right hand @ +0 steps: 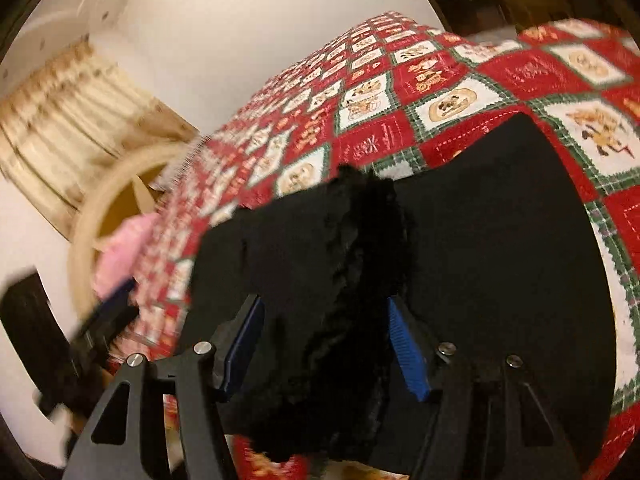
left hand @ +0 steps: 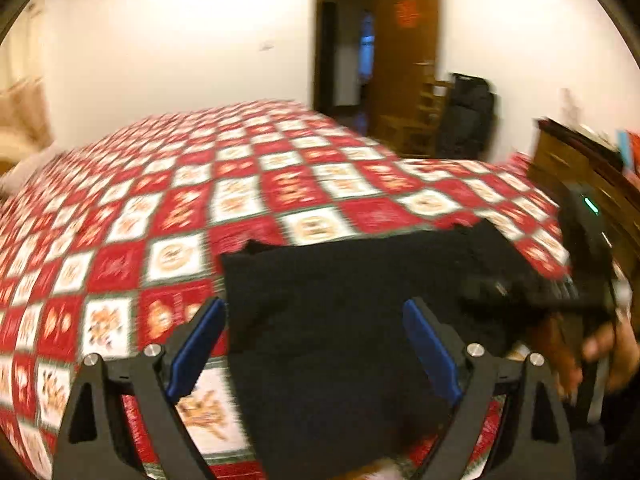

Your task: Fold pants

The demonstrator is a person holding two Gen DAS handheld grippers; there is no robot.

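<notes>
The black pants lie on a bed covered by a red-and-white checked quilt, near the quilt's front edge. In the left wrist view the pants form a broad, roughly rectangular dark slab. The left gripper is positioned over the near part of this slab with its two blue-padded fingers spread wide apart; the fabric appears between them, but neither pad is seen pressing on it. The right gripper appears at the right edge of the same view as a blurred dark shape at the right side of the pants, held in a hand. In the right wrist view the right gripper also has its blue fingers set apart, and a bunched, fuzzy ridge of the pants rises between them; whether the pads clamp this ridge cannot be determined, as the cloth hides the contact faces. The left gripper shows at the left of that view, blurred. Beyond the bed stand a white wall, an open brown door and a dark wooden dresser. Pale curtains hang at the left of the right wrist view. Both views are motion-blurred.
</notes>
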